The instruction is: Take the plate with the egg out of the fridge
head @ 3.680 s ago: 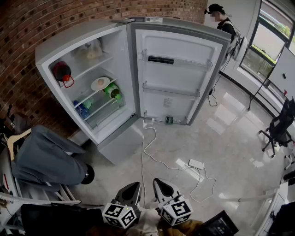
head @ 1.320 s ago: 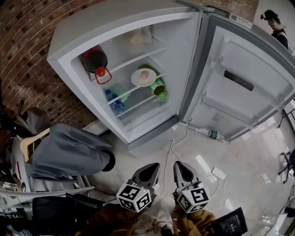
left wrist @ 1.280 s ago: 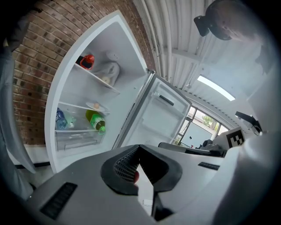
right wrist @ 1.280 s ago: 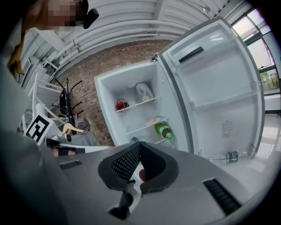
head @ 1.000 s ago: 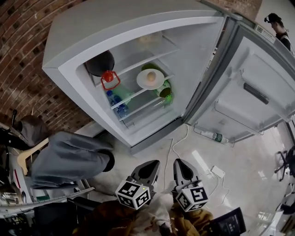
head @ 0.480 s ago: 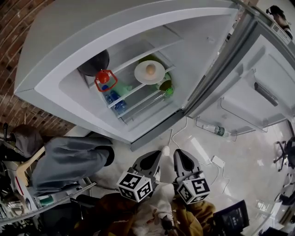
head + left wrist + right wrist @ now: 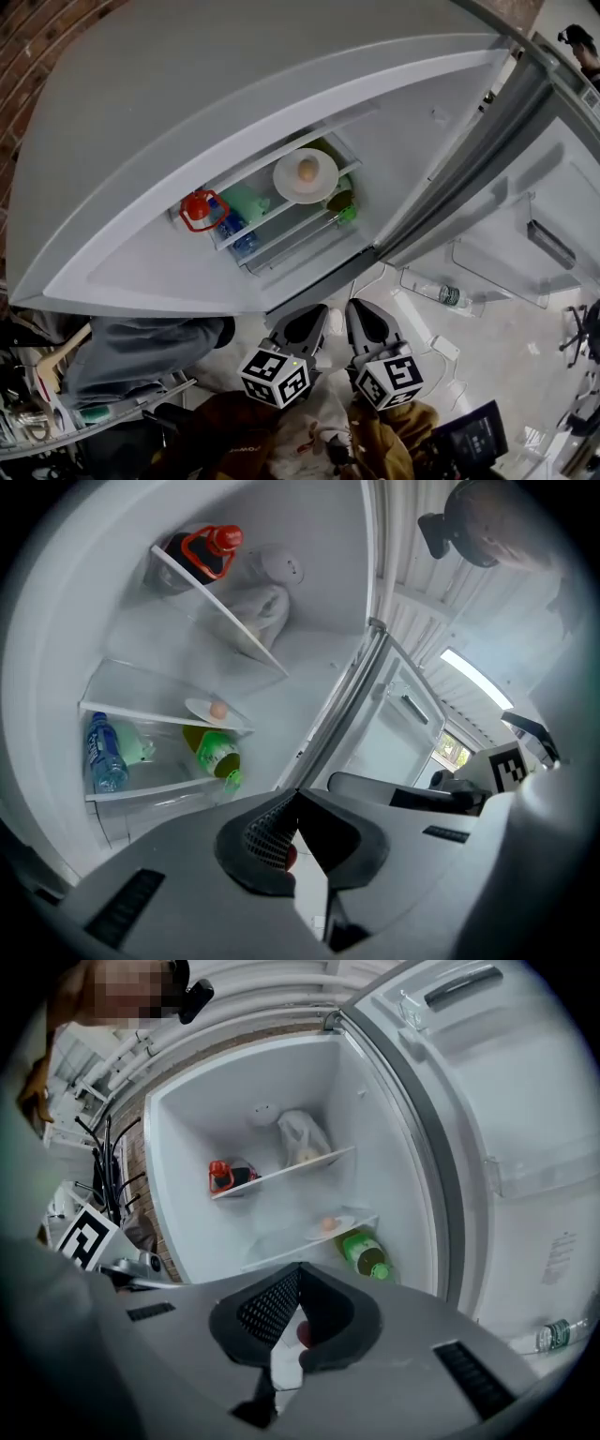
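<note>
The plate (image 7: 306, 175) with the egg (image 7: 307, 170) rests on a middle shelf inside the open fridge (image 7: 234, 84). Left claw (image 7: 317, 317) and right claw (image 7: 354, 311) hang well apart from it, each pressed together and empty.

1. We are wearing mustard-brown sleeves (image 7: 230, 433), with pale cloth (image 7: 314, 441) showing between them.
2. Our left tongs (image 7: 309, 319) and right tongs (image 7: 358, 314) are showing smooth grey shells, rounded toward the tips.
3. Each is bearing a cube of black-and-white square markers: left cube (image 7: 275, 377), right cube (image 7: 388, 380).
4. Inside the tongs we are seeing dark ribbed pads (image 7: 262, 829), and black slots (image 7: 466, 1365) in the casing.
</note>
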A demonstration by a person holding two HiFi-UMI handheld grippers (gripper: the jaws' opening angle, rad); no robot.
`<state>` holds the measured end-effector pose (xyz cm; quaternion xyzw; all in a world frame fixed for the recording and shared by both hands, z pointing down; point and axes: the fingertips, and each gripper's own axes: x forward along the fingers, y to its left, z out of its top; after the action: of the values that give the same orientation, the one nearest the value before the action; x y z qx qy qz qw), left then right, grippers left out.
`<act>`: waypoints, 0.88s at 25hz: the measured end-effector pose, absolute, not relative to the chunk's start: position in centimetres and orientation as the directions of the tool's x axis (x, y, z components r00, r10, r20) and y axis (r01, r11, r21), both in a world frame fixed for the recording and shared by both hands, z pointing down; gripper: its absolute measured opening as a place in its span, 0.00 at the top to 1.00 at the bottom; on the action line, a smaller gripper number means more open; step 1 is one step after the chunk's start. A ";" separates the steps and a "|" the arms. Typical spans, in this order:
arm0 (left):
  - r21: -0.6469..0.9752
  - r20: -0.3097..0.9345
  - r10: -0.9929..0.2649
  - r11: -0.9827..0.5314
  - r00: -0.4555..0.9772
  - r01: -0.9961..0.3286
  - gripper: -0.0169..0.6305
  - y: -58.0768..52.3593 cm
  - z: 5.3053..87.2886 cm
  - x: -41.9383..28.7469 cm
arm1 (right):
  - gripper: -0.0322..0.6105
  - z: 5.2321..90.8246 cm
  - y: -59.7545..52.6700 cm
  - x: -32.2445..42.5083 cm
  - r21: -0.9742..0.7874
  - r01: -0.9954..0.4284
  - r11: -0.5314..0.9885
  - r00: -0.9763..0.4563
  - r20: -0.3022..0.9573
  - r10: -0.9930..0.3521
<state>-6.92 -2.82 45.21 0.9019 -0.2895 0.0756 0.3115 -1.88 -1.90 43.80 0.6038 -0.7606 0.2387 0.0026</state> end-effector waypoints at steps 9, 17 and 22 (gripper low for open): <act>0.511 0.327 -0.544 -0.586 0.773 -0.629 0.96 -7.8 45.5 -5.8 | 0.94 44.3 -6.9 0.2 -0.398 -0.899 0.184 -0.313 0.290 -0.905; 0.494 0.331 -0.609 -0.539 0.721 -0.682 0.96 -10.0 45.9 -4.3 | 0.94 44.9 -10.2 0.8 -0.448 -0.851 0.273 -0.420 0.270 -0.866; 0.504 0.335 -0.658 -0.480 0.675 -0.718 0.96 -10.7 47.0 -4.3 | 0.94 45.6 -11.6 1.1 -0.463 -0.828 0.316 -0.467 0.260 -0.845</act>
<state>-4.29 -10.67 46.96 0.8590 -0.4004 0.0477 0.3154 1.11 -11.63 45.58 0.5159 -0.8109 0.2756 -0.0153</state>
